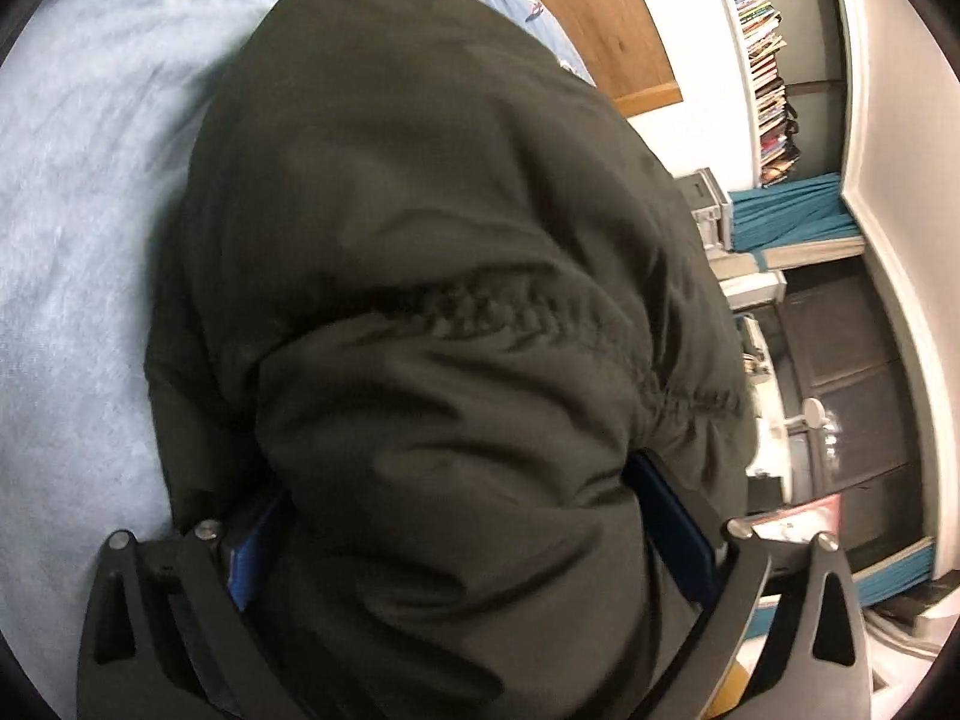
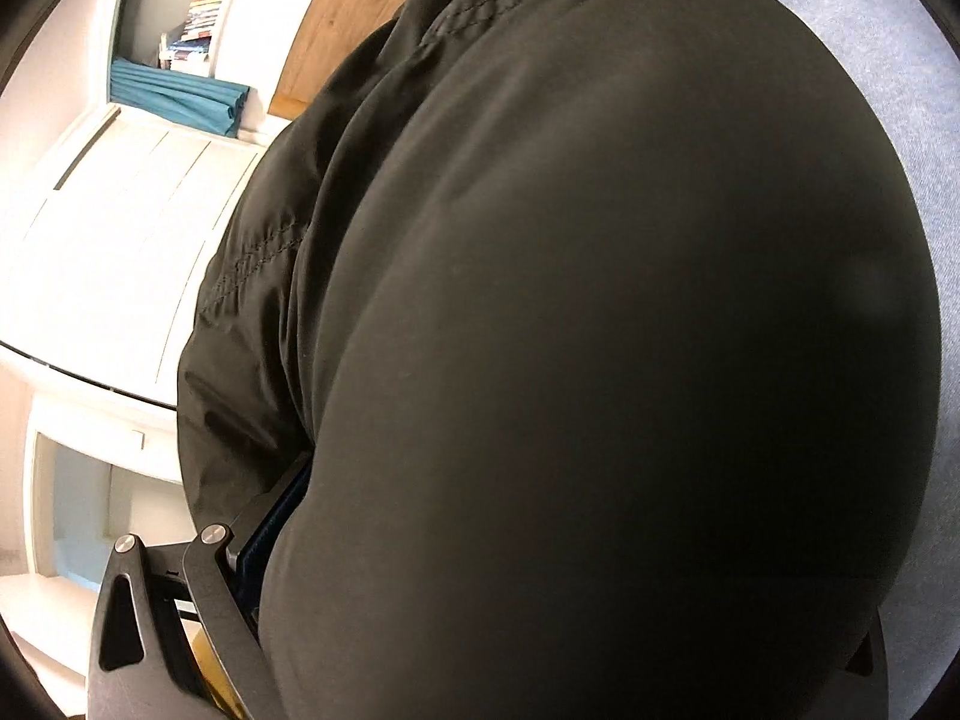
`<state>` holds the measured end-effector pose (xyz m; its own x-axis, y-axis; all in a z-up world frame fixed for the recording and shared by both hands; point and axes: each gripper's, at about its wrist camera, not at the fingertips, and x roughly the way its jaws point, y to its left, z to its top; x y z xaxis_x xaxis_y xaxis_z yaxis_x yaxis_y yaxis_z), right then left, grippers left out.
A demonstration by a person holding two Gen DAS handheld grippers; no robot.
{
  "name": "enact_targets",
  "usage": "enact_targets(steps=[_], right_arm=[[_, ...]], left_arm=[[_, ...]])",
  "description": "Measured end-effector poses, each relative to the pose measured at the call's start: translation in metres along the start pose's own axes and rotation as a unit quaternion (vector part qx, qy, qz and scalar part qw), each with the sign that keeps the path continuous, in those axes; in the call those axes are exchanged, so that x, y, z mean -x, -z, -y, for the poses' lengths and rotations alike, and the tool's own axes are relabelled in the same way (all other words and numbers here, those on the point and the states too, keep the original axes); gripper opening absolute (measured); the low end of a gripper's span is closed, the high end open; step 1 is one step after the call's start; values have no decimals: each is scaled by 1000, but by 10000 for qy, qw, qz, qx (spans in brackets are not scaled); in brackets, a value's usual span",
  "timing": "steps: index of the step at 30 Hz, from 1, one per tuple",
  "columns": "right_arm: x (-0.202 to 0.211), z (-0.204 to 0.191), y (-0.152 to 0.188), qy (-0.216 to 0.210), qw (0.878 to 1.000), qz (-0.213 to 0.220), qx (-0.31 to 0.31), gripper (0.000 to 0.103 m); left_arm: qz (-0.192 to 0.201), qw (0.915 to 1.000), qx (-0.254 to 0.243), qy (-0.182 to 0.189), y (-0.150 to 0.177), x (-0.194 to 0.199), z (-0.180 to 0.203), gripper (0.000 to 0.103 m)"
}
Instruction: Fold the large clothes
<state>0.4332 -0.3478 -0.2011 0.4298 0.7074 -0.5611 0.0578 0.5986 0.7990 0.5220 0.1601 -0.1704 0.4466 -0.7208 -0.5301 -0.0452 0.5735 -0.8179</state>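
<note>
A dark olive padded jacket (image 1: 420,210) lies bunched on a pale blue bedspread (image 1: 78,240) and fills most of both views. My left gripper (image 1: 462,480) stands wide open, and a thick fold of the jacket bulges between its blue pads (image 1: 255,552) without being pinched. In the right wrist view the jacket (image 2: 600,240) drapes over my right gripper (image 2: 480,480). Only its left finger (image 2: 270,528) shows, set far out to the side. The right finger is hidden under the fabric.
A wooden headboard (image 1: 600,18) borders the bed. Beyond it are a bookshelf (image 1: 768,60), teal cloth (image 1: 792,210), white drawers (image 2: 120,228) and a dark cabinet (image 1: 852,390). Bare bedspread (image 2: 900,30) lies past the jacket.
</note>
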Motion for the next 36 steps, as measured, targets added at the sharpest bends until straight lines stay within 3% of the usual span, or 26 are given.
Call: enact_targets(steps=[1, 2, 3, 4, 5, 7, 10, 13, 18, 22, 24, 28, 32, 35, 36], right_arm=[[0, -2, -1, 40, 10000, -17, 18, 102], [-1, -5, 0, 81, 10000, -15, 40, 101], [-1, -12, 0, 148, 9998, 44, 151, 89], [2, -19, 0, 110, 9995, 109, 264, 68], [4, -26, -1, 34, 9992, 159, 353, 59], [7, -44, -3, 21, 9975, 208, 681, 40], [15, -85, -5, 90, 9901, 300, 1370, 31], [32, -130, -6, 24, 9796, 548, 1935, 29], [61, -182, 5, -362, 9681, 861, 2324, 27], [80, -206, 33, -609, 9602, 922, 2564, 27], [89, -206, 57, -599, 9578, 829, 2687, 27], [97, -165, 100, -352, 9672, 580, 2449, 28], [84, -118, 118, 240, 9796, 321, 1968, 32], [82, -93, 133, 455, 9856, 235, 1609, 51], [83, -87, 134, 562, 9870, 276, 1480, 64]], left_arm=[[51, 9999, -123, -17, 1, -1, 7, 97], [87, 9994, -331, 1, 3, -2, 18, 82], [108, 9988, -468, 67, 5, 2, 26, 57], [130, 9982, -553, 173, 5, 3, 34, 46], [159, 9974, -651, 259, 3, 4, 44, 34], [178, 9951, -925, 315, 2, 4, 66, 28], [211, 9886, -1417, 459, 2, 15, 107, 25], [324, 9815, -1801, 556, 5, 36, 145, 24], [606, 9708, -2188, 774, 23, 91, 190, 20], [670, 9616, -2428, 1093, 55, 133, 212, 18], [597, 9591, -2575, 1014, 75, 140, 214, 18], [319, 9751, -2058, 759, 115, 137, 167, 18], [147, 9895, -1435, -33, 138, 131, 97, 23], [215, 9950, -947, -229, 139, 133, 56, 33], [247, 9961, -824, -192, 140, 135, 50, 39]])
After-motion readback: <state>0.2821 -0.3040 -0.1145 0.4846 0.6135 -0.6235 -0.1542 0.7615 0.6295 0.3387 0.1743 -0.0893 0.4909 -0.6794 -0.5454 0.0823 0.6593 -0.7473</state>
